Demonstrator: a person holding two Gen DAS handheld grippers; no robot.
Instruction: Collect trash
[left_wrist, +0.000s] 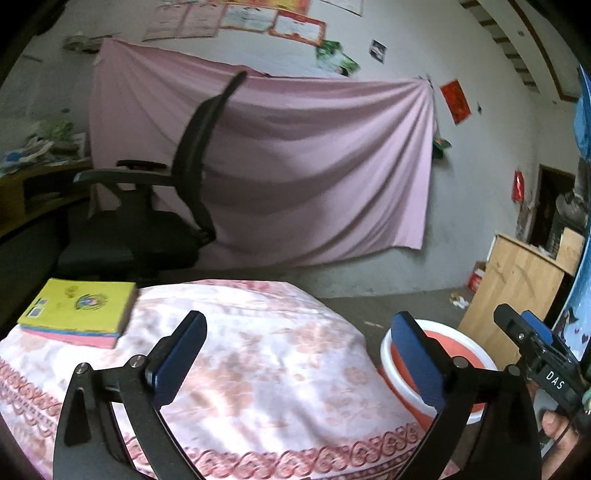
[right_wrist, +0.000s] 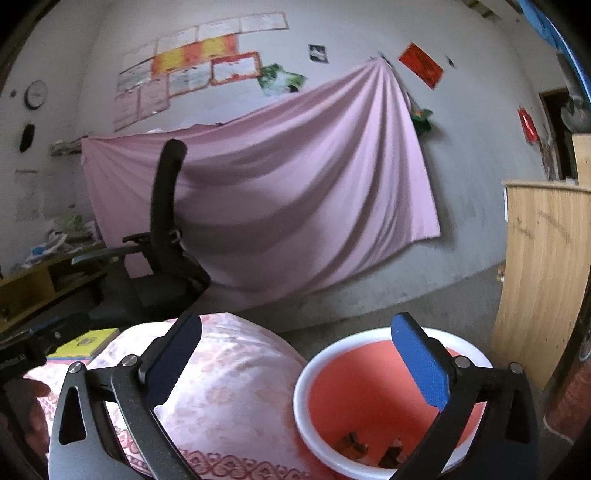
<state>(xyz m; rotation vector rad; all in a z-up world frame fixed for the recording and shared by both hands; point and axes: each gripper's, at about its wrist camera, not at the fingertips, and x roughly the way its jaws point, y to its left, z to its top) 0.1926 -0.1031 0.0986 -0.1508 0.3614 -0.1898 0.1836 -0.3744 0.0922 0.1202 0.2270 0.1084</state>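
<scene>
- Left hand-held gripper (left_wrist: 295, 354): wide open, nothing held, poised over table (left_wrist: 258, 369) with floral cloth.
- Right hand-held gripper (right_wrist: 295, 362): wide open, nothing held, poised at bin (right_wrist: 321, 365) rim, over its table-side edge.
- Bin: red inside, white rim, on floor just beside table; a few dark scraps (right_wrist: 369, 448) at bottom, likely the trash.
- On table: only book (left_wrist: 77, 312), at corner far from bin. No loose trash seen on cloth.
- Step, judged: between drops, or collection near done.
- Next, judged: scan table and floor near bin for leftovers; small white litter (left_wrist: 460, 301) on floor beyond bin, possible target, too small to identify.
</scene>
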